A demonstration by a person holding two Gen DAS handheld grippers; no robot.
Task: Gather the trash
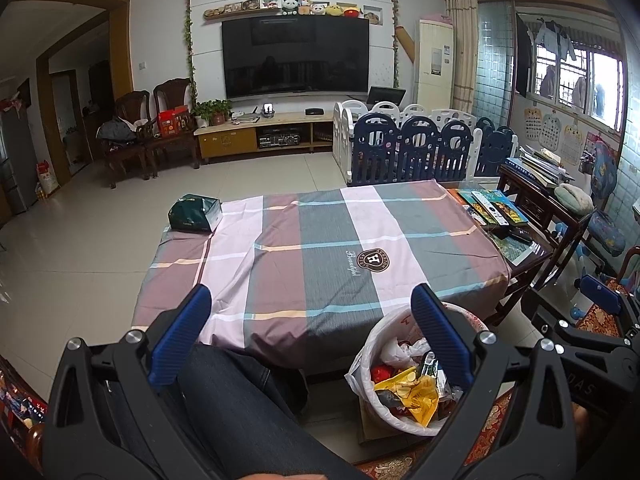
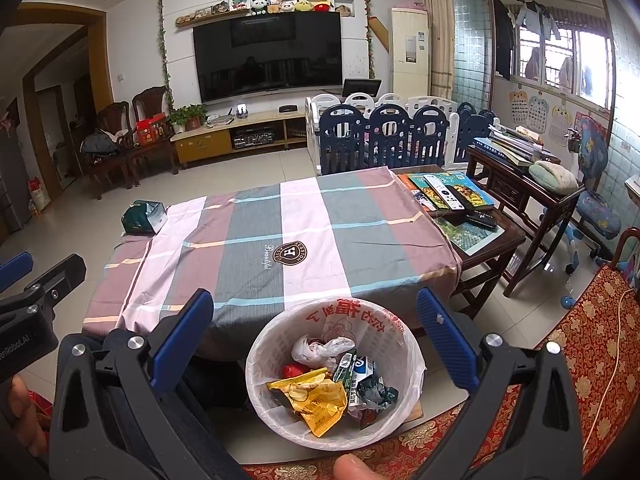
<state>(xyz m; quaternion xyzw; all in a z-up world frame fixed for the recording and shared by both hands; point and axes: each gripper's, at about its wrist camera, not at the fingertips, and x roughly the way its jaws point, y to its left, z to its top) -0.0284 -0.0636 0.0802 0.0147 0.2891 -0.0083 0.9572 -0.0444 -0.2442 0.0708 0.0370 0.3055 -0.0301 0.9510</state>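
Both grippers empty, jaws spread wide: left gripper (image 1: 312, 332) hanging over the near table edge and the person's knee, right gripper (image 2: 316, 328) poised directly above the bin (image 2: 404, 344). Bin on the floor at the table's near right corner, touching the hanging cloth (image 2: 256, 236), lined with a white bag and already holding wrappers (image 2: 316, 396) and a crumpled plastic bag.

Probably late in the task, judging by the bare cloth. Only 1 candidate left on the table: a green pack (image 1: 195, 213) at the far left corner, well apart from the bin. Cannot tell whether trash or a tissue pack worth keeping.

If trash:
- Reach with the left gripper, nearer that side.
- Pinch across the narrow side, low, without snagging the cloth.
- Carry clear above the rim, release over the middle of the bin.
- Leave the remotes (image 2: 452, 196) and books on the right alone.
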